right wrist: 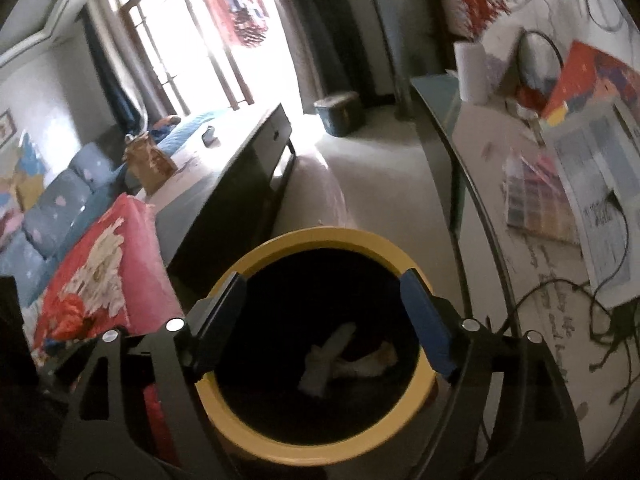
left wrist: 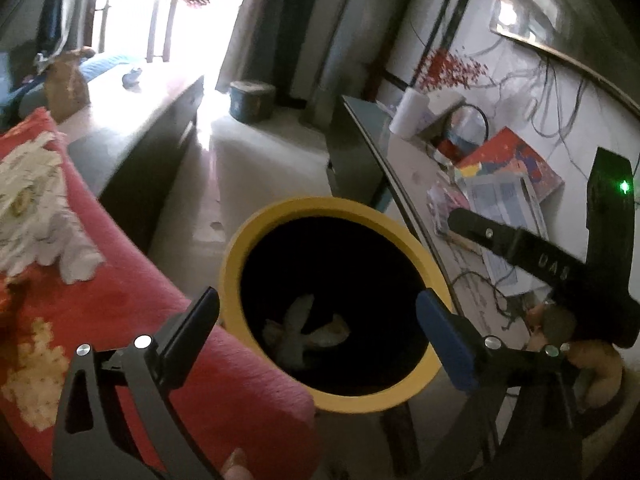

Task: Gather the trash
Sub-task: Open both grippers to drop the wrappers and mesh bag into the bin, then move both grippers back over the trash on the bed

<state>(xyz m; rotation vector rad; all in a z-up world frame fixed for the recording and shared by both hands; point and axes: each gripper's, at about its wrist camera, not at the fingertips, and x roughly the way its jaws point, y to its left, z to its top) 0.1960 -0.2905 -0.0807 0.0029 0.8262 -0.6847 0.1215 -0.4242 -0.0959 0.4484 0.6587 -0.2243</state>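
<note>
A round bin with a yellow rim and a dark inside stands on the floor between a bed and a table. Crumpled pale paper trash lies at its bottom. My left gripper hangs over the bin's mouth, open wide, with nothing between its fingers. My right gripper is also over the mouth, open and empty, its fingertips level with the rim's far half. The right tool's black housing with a green light shows at the right of the left wrist view.
A red blanket with a white flower print lies against the bin's left side. A glass table with papers, cables and a paper roll stands on the right. A dark low cabinet and a round tin are farther off.
</note>
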